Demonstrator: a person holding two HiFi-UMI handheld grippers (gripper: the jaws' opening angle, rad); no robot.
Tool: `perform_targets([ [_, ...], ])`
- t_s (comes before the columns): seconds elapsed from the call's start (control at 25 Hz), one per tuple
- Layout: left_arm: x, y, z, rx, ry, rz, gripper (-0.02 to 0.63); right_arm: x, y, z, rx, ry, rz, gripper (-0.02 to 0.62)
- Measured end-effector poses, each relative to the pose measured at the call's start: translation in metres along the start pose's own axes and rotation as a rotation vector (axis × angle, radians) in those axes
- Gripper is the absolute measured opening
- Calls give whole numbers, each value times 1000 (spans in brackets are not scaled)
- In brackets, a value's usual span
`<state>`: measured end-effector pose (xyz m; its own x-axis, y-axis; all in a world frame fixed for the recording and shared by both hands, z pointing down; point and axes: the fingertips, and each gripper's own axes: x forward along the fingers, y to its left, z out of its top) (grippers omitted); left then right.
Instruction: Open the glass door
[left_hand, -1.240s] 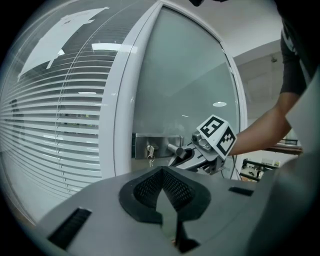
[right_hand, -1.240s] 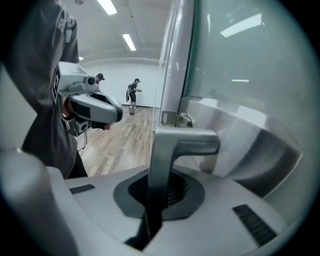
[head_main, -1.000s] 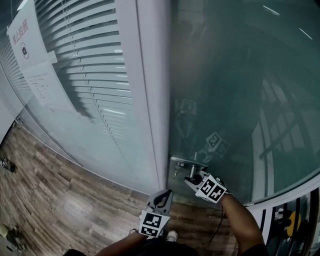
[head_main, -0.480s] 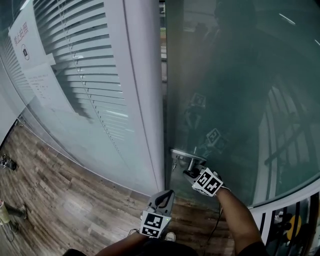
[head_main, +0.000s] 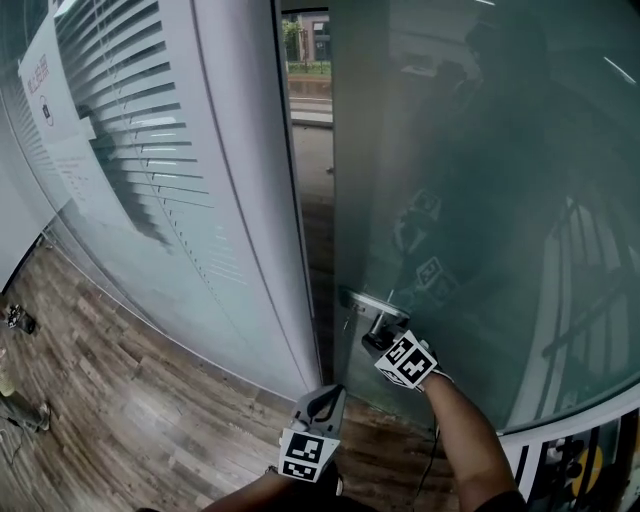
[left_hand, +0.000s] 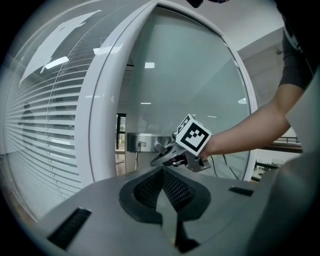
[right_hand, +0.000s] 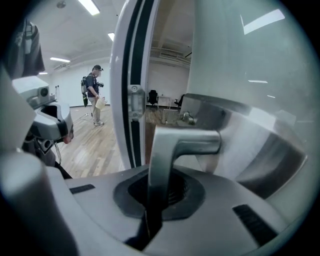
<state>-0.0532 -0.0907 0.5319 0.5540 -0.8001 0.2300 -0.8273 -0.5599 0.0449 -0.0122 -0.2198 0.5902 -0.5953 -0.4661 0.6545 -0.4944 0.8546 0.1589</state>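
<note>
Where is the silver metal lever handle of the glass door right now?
In the head view the silver metal lever handle sits low centre, on the frosted glass door's left edge beside the open gap, clamped in the right gripper.

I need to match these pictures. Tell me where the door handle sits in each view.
Head view: door handle lower centre, in the right gripper.
Left gripper view: centre, left of the marker cube.
Right gripper view: centre, rising between the jaws.
Shared landmark: white door frame, left of the handle in every view.
</note>
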Motion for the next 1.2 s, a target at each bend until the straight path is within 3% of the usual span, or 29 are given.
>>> perform_targets([
  [0.28,46,-2,-2,4,12,-1,-2,9,-57,-3,41,12,-50,14],
  [0.52,137,-24,23,-12,17,-61,-2,5,-142,-35,106,17,-96,14],
  [0.6,159,-13,31,-38,3,-76,-2,10,-163,-32,120,11,-99,14],
  [0.84,209,44,40,-14,1,-57,-2,39,-220,-19,176,9,-147,14],
  [1.2,287,37,73,-20,-17,-81,-2,25,-340,-52,268,30,-247,14],
])
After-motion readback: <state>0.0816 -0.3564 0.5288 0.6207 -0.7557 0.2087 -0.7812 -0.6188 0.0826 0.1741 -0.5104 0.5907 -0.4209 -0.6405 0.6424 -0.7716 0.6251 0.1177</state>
